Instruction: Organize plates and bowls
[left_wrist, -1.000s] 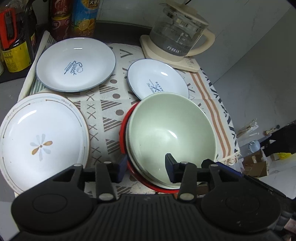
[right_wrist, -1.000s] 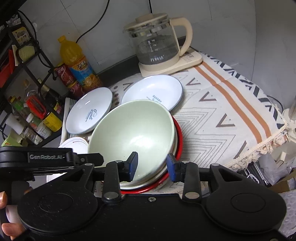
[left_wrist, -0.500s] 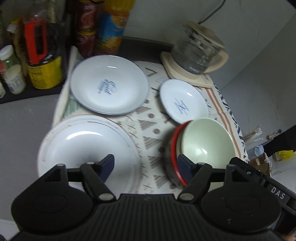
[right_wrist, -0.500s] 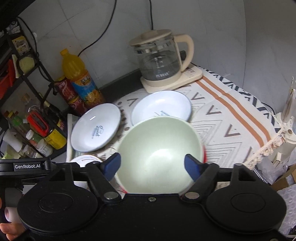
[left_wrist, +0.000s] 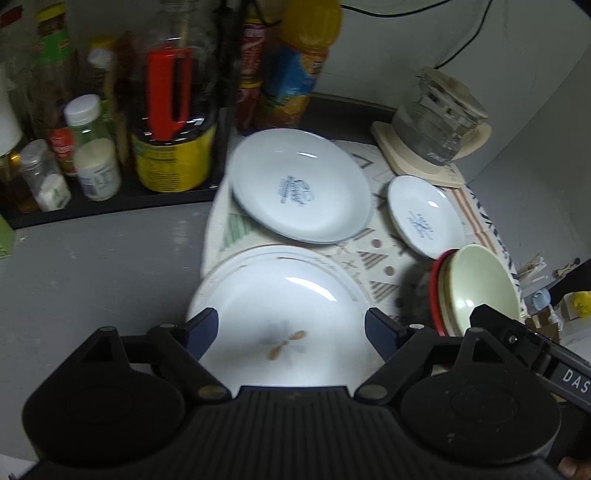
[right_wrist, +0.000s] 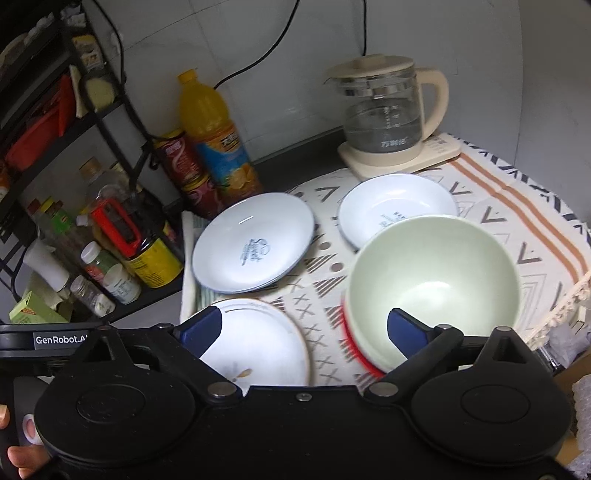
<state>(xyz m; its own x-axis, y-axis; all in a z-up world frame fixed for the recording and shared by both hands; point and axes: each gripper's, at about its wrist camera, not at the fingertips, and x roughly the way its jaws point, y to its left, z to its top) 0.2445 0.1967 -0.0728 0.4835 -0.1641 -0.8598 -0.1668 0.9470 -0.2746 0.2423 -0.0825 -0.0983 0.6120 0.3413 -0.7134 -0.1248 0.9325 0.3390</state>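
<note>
Both tools have spread wide since a second ago, when each had its fingers close together at the near rim of the green bowl. Now the left tool (left_wrist: 291, 328) has swung away from that bowl and hangs over the flower plate (left_wrist: 288, 302), fingers far apart and holding nothing. It does not seem to touch the plate, though the blur makes that hard to judge. Right tool (right_wrist: 304, 328) is just as wide and empty, one finger above the flower plate (right_wrist: 258, 339), the other over the near edge of the green bowl (right_wrist: 436, 266).

That green bowl sits on top of a nested stack whose lowest piece shows a red rim (right_wrist: 352, 350), on the patterned cloth (right_wrist: 517, 221) covering the table. Just behind it lies a small white plate (right_wrist: 391, 199), partly hidden by the bowl. A larger white plate with blue lettering (right_wrist: 255, 247) lies to the left, behind the flower plate. At the back stand a glass kettle (right_wrist: 384, 114) on its base, an orange drink bottle (right_wrist: 214, 133) and a rack of jars (right_wrist: 110, 251)
</note>
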